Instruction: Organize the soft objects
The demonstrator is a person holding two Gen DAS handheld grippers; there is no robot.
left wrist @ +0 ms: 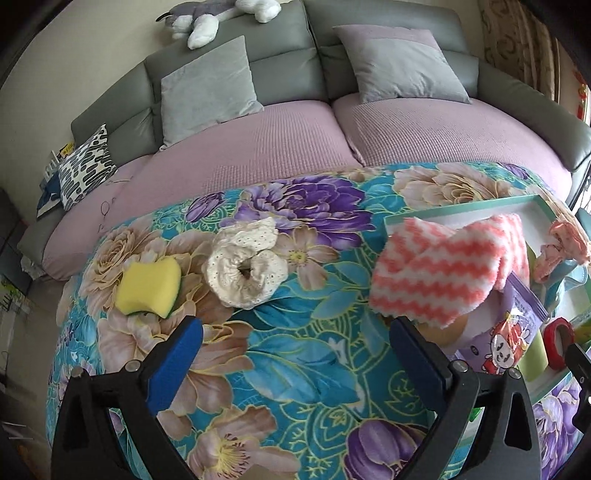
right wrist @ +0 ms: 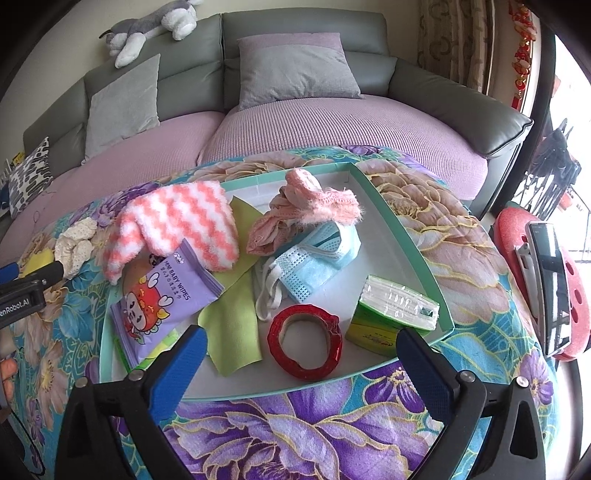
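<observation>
A yellow sponge [left wrist: 149,286] and a cream scrunchie [left wrist: 245,267] lie side by side on the floral blanket [left wrist: 295,369]. Just short of them my left gripper [left wrist: 295,328] hangs open, nothing between its fingers. A pink-and-white zigzag cloth [left wrist: 447,269] drapes over the left rim of the teal-edged tray [right wrist: 406,236]. Inside the tray lie a pink knitted piece [right wrist: 317,206], a blue face mask [right wrist: 314,258], a lime cloth [right wrist: 232,321], a baby wipes pack [right wrist: 162,299], a green tissue pack [right wrist: 391,310] and a red tape roll [right wrist: 304,341]. My right gripper [right wrist: 301,338] stands open above the tape roll, holding nothing.
Behind the blanket runs a grey sofa [left wrist: 280,66] with lilac seat covers, grey cushions [left wrist: 208,88] and a plush dog [left wrist: 218,14] on its back. A patterned pillow [left wrist: 86,166] lies at the far left. A red stool with a phone [right wrist: 550,288] stands at the right.
</observation>
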